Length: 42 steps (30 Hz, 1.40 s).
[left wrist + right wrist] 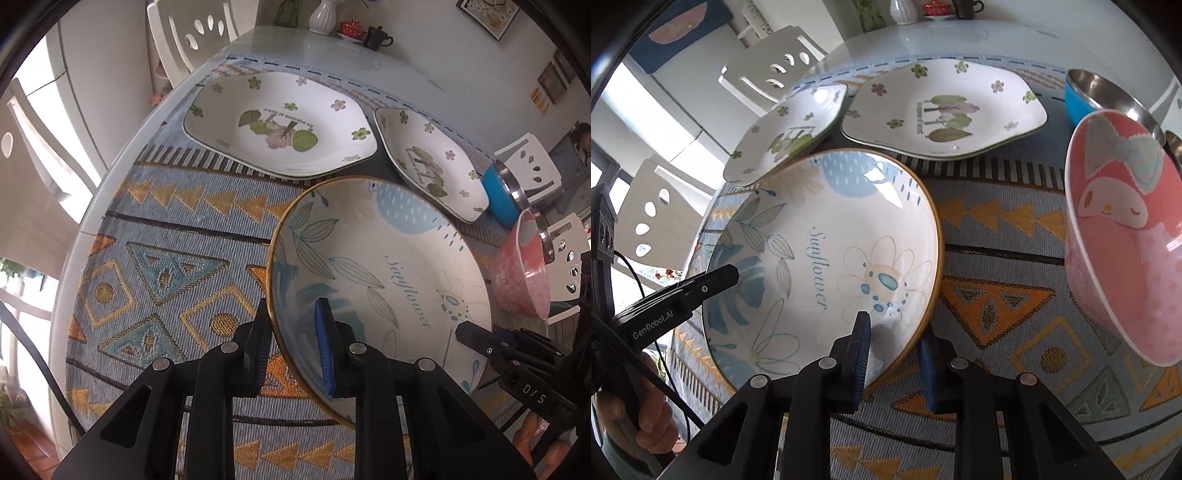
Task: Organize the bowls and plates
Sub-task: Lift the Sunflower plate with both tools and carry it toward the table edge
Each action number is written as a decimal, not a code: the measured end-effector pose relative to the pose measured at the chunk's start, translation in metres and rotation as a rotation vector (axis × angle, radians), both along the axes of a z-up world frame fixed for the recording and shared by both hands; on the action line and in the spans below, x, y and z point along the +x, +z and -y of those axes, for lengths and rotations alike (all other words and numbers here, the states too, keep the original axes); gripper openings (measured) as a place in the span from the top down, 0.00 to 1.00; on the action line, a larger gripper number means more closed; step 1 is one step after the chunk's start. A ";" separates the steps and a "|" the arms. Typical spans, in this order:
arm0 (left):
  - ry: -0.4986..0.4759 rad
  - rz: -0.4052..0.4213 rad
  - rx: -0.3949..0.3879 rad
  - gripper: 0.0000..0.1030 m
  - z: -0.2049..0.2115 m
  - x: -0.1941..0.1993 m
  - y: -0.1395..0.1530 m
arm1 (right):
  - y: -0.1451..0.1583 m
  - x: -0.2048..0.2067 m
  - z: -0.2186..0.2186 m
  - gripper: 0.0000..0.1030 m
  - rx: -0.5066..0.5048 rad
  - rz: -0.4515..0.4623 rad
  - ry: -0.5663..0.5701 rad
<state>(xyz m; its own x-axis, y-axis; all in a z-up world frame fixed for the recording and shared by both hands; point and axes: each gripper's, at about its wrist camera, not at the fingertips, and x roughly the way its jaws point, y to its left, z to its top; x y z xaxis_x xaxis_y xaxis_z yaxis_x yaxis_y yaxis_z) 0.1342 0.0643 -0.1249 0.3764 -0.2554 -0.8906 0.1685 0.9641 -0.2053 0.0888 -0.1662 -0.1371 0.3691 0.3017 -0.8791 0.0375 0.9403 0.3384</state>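
The sunflower plate [376, 273] is a round, shallow dish, white inside with blue leaves, a pale flower and the script word "Sunflower", edged by a thin golden rim. It sits on the patterned cloth [166, 258] at the near side of the desk [295, 44], and I hold it from both sides: my left tool [291, 332] is clenched on its rim, one finger under the edge and the blue pad inside the dish, and my right tool [897, 339] is clenched on the opposite rim in the same manner. I cannot tell whether the plate is lifted clear of the cloth or resting on it. The underside of the plate is hidden, and its near edge is covered by my tool bodies in both views. Behind it lie two white angular plates with green and lilac tree prints, the larger one [280, 125] and the smaller one [432, 162], the smaller one's edge just beside the sunflower plate. A pink bowl [1123, 236] with a cartoon face stands to the right, and a blue bowl [1082, 99] with a steel lining is behind it, partly cut off. At the far end of the desk stand a white vase [323, 16] and a dark cup [376, 37]; white chairs [192, 33] surround the desk.
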 end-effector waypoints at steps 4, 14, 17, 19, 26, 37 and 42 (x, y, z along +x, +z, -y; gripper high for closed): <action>-0.005 0.018 -0.006 0.81 -0.003 -0.007 0.010 | 0.008 -0.003 0.000 0.77 0.021 0.010 0.013; 0.017 0.094 0.035 0.81 -0.023 -0.038 0.037 | 0.023 -0.022 -0.011 0.77 0.025 0.049 0.056; 0.036 0.108 0.041 0.81 -0.037 -0.049 0.043 | 0.035 -0.027 -0.021 0.77 0.033 0.069 0.069; 0.056 0.107 0.028 0.81 -0.048 -0.055 0.042 | 0.043 -0.031 -0.030 0.77 0.040 0.087 0.075; 0.086 0.092 0.048 0.79 -0.069 -0.075 0.034 | 0.038 -0.039 -0.058 0.77 0.026 0.080 0.119; 0.083 0.081 0.047 0.84 -0.073 -0.076 0.012 | 0.054 -0.064 -0.111 0.94 -0.022 0.128 0.223; 0.057 0.069 0.097 0.83 -0.074 -0.073 0.008 | 0.047 -0.055 -0.065 0.92 -0.025 0.092 0.083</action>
<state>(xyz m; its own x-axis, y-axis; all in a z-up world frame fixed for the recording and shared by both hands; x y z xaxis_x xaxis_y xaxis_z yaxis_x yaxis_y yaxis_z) 0.0616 0.1385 -0.1170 0.4491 -0.1453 -0.8816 0.1232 0.9873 -0.1000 0.0336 -0.1010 -0.0900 0.4232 0.3129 -0.8503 -0.0709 0.9470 0.3132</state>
